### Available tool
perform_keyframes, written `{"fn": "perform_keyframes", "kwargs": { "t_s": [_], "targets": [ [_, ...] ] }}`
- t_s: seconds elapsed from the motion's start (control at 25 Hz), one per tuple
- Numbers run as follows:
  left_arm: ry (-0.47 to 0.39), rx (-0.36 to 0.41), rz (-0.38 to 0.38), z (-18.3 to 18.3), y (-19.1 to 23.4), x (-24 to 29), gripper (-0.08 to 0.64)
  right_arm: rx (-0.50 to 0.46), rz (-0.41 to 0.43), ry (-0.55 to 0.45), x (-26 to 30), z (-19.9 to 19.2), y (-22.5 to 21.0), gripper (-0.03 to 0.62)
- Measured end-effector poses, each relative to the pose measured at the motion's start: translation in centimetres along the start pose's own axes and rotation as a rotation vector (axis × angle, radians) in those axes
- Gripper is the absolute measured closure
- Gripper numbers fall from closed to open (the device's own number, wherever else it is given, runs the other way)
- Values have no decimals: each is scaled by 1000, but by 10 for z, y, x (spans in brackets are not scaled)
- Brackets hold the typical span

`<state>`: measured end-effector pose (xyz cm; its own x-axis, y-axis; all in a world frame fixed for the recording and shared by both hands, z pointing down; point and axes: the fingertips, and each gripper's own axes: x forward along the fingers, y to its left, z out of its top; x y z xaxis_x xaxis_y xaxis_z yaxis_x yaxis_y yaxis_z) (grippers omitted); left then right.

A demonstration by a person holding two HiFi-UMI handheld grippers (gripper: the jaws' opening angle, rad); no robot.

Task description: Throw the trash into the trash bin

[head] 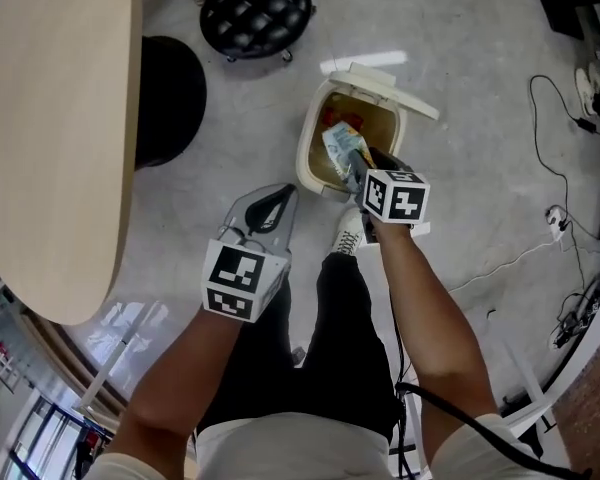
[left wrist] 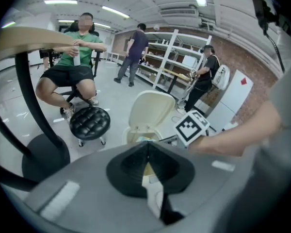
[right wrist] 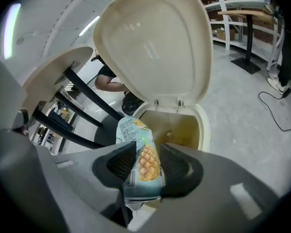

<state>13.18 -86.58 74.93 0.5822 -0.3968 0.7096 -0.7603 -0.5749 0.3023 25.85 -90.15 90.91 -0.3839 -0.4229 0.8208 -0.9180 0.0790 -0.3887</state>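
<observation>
Grey plastic left gripper [head: 283, 198] [left wrist: 146, 147], nearest the body: jaws closed, tips meeting, nothing between them. It points down at the pale grey polished floor [head: 480, 168], left of the bin and clear of it.

Right gripper [head: 358, 168] [right wrist: 146, 152]: jaws part-way apart, and clamped on a light blue drink carton with a pineapple print [head: 342, 146] [right wrist: 143, 164]. The black ribbed pads press on both of its faces. The carton's far end sticks out past the jaw tips, over the bin's mouth. Whether any of it is below the rim cannot be told.

White sneaker [head: 348, 233]: set at the near foot of the bin, under the right gripper's marker cube.

Cream plastic trash bin [head: 310, 143] [right wrist: 203, 130]: stands on the floor just ahead of the person. Its hinged cream lid [head: 385, 83] [right wrist: 153, 42] [left wrist: 150, 108] is swung up and back. The inside is open to view and a red scrap lies in it.

Pale wood rounded tabletop [head: 50, 118]: left of the bin, on a black round base.

Black tufted round stool on castors [head: 255, 8] [left wrist: 89, 123]: beyond the bin, to its left.

Thin cables [head: 560, 168]: trail over the floor at the far right.

Farthest, in the left gripper view: a seated person in a green shirt [left wrist: 77, 47], and two people standing by white shelving [left wrist: 179, 57].
</observation>
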Motion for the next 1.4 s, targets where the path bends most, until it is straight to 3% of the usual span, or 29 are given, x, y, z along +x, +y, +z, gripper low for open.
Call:
{"fn": "perform_keyframes", "kwargs": {
  "t_s": [0.32,0.56,1.0,1.12,1.24,1.4],
  "targets": [
    [33,-36,4,-26,5,10,554,-50,-105,91,38,-8,-23,430],
    [39,-57,17,-32,16,22,554,-20,-59,76,48,-11,-21,391],
    [38,-65,11,-29,19,28,554,16,-6,47,25,-19,-12,393],
    [29,-69,7,-26,18,27,554,-2,-14,52,18,-19,-9,455],
    [8,-69,13,-21,17,24,554,-9,9,63,6,-22,1,589],
    [-9,-49,-7,-4,12,14,554,88,134,70,-20,-32,31,589]
  ]
}}
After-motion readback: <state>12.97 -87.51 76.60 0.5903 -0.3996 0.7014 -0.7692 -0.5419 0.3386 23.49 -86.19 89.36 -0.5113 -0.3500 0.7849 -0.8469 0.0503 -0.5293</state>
